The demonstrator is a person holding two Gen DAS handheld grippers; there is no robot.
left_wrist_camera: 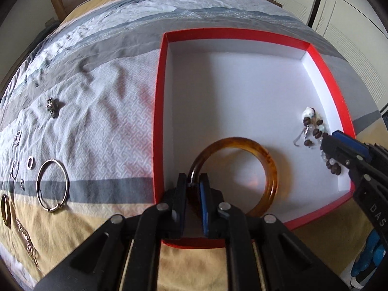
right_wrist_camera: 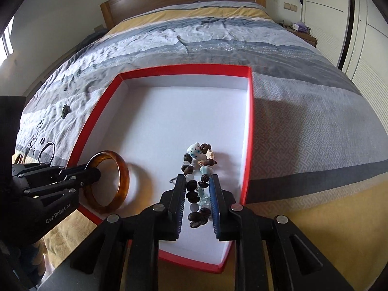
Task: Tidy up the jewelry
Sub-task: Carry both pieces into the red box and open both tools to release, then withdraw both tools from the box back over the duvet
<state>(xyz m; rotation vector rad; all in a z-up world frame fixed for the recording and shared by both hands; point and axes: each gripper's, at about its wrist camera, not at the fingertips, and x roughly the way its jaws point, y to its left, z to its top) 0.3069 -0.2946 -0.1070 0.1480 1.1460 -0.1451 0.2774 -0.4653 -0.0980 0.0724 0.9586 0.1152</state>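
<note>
The left tool (left_wrist_camera: 194, 181) is clamped on the near rim of an amber bangle (left_wrist_camera: 264, 155), which is held on edge inside the red box (left_wrist_camera: 157, 121), at its near left corner. In the right wrist view the bangle (right_wrist_camera: 122, 169) is seen tilted upright, its lower rim at or just above the white floor; contact cannot be told. Its open face is turned across the box, so release and a straight pull back towards the near wall are judged to be what the coming move calls for.

The right tool (right_wrist_camera: 197, 189) is spread apart, with a beaded bracelet (right_wrist_camera: 197, 169) lying between its fingers (right_wrist_camera: 179, 194) on the box floor, near the right wall. The bracelet's long axis runs along the tool's own line, away from the camera, and the white spotted bead sits at its far end. No pinch on the beads is seen, so the bracelet is taken as already set down. In the left wrist view part of the bracelet (left_wrist_camera: 312, 126) is covered by the right tool (left_wrist_camera: 326, 140).

On the bed (left_wrist_camera: 109, 97), left of the box and nearer the left tool, more jewelry is left: a thin metal bangle (left_wrist_camera: 52, 185), a small dark charm (left_wrist_camera: 52, 106), and small rings and a chain at the frame's edge, too distorted to name.
</note>
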